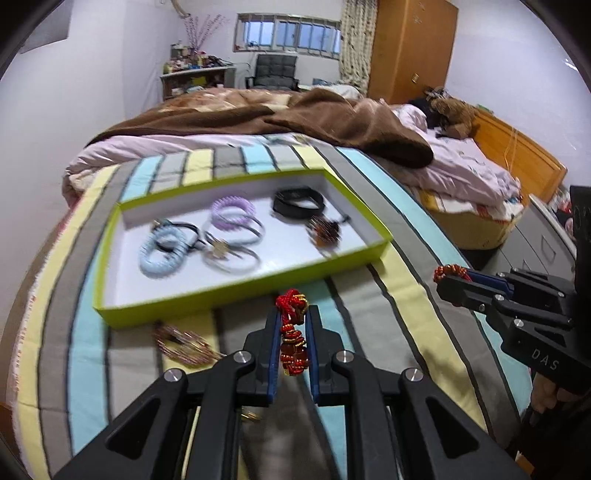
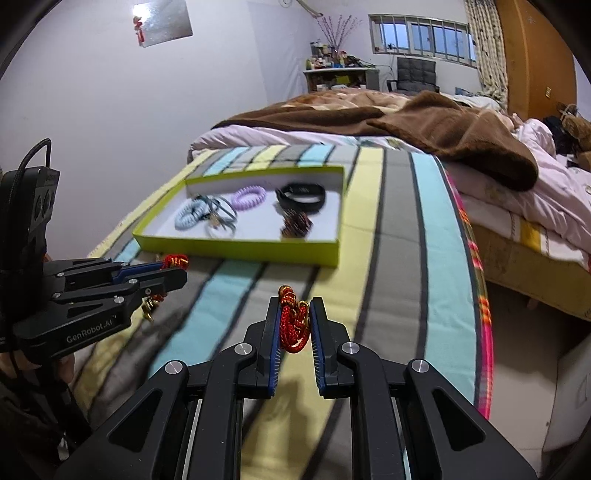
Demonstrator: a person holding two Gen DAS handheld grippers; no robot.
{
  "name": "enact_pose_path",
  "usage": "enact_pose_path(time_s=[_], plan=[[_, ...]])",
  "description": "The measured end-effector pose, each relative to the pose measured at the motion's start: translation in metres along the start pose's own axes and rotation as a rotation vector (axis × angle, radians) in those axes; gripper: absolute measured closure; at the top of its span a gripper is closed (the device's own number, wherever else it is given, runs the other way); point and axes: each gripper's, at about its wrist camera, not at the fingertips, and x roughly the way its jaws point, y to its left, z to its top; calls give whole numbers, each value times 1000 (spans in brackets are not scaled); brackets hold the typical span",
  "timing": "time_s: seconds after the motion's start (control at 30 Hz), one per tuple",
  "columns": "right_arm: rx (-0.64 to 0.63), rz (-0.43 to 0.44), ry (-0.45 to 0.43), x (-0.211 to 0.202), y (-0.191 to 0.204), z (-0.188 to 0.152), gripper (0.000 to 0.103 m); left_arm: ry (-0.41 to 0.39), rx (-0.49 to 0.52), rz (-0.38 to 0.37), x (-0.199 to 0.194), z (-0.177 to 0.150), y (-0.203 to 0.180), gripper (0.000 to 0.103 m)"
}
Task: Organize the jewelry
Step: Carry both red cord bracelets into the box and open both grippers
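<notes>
Gripping red-and-gold braided bracelets: left gripper (image 1: pixel 292 314) clamps one (image 1: pixel 293 332), right gripper (image 2: pixel 293 310) clamps another (image 2: pixel 291 325) | lime tray (image 1: pixel 236 291) at 12 o'clock holding hair ties (image 1: pixel 232 216) | beaded bracelet (image 1: pixel 183 341) on striped bedspread (image 1: pixel 369 291) at 9 o'clock

**Evenly lit bedroom, fisheye views with motion blur**

Soft, moderately bright indoor light with dusky blue daylight at the window (image 1: pixel 290 35). A wall panel (image 2: pixel 162 22) shows bright glare. Strong fisheye curving, dark vignetted corners. The tray (image 1: pixel 236 295) contents and striped bedspread (image 2: pixel 402 258) look motion-smeared.
</notes>
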Motion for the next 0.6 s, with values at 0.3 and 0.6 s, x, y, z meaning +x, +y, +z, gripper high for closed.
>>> enact_pose_path(time_s=[0.3, 0.6], plan=[[-23, 16, -19, 31, 17, 44, 88, -23, -58, 38, 0, 25, 47, 89], [-48, 21, 14, 79, 21, 77, 88, -4, -90, 79, 18, 34, 79, 89]])
